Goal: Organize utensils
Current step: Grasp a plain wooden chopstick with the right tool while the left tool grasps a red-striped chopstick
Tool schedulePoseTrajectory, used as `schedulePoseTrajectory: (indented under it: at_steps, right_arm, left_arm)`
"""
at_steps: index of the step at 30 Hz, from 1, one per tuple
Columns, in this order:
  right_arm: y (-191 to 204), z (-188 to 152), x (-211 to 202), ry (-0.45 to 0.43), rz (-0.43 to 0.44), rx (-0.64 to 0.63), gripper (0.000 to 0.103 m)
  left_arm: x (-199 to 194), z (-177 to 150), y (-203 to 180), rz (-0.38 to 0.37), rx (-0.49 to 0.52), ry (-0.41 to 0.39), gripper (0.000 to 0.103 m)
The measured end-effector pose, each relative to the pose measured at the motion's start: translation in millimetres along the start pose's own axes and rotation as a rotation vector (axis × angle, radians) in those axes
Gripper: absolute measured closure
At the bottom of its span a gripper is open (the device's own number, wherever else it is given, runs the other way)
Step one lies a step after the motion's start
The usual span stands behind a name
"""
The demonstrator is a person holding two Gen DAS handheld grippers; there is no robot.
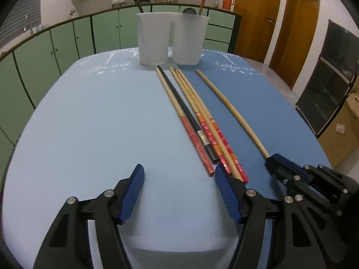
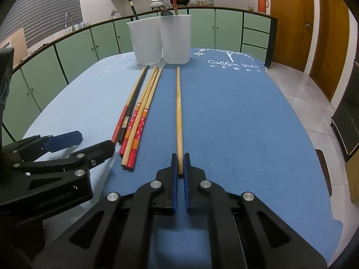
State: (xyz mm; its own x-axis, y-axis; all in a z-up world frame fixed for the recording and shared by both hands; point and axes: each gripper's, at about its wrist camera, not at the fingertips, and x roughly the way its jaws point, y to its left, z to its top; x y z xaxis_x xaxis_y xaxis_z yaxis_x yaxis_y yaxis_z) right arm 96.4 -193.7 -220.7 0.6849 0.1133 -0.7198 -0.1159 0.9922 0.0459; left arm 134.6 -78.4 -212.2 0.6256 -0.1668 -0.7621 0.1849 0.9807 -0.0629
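Observation:
A plain wooden chopstick (image 2: 178, 112) lies lengthwise on the blue mat; my right gripper (image 2: 180, 159) is shut on its near end. It also shows in the left wrist view (image 1: 233, 109), with the right gripper (image 1: 272, 160) at its end. A bundle of several red-patterned, wooden and black chopsticks (image 1: 195, 121) lies left of it, also in the right wrist view (image 2: 139, 109). My left gripper (image 1: 179, 174) is open and empty, low over the mat beside the bundle's near ends. Two white cups (image 1: 153, 38) (image 1: 189, 39) stand at the far end, holding utensils.
The table is covered by a light blue cloth (image 1: 89, 123) and a darker blue mat (image 2: 235, 123). Green cabinets (image 1: 56, 44) run behind. Wooden doors (image 1: 294, 31) and a dark cabinet (image 1: 332, 78) stand to the right.

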Motion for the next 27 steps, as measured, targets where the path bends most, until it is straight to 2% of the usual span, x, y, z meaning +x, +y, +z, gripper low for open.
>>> schedulePoseTrajectory:
  at_steps: [7,15,22,27]
  right_arm:
    - [-2,0,-1,-0.003,0.011,0.005,0.099]
    - [-5,-2,-1,-0.007,0.029,0.009,0.095]
    - [-7,-2,-1,-0.009,0.041,0.015,0.095]
    - [-5,-3,1,-0.012,0.035,0.005,0.095]
  left_arm:
    - [-10,-2,23,0.059,-0.059,-0.006,0.041]
    - [-10,1,13,0.028,-0.062,-0.019,0.042]
    - [-1,-1,8,0.041,-0.063,-0.026,0.067]
    - [1,-2,-1,0.062,-0.046,-0.042,0.076]
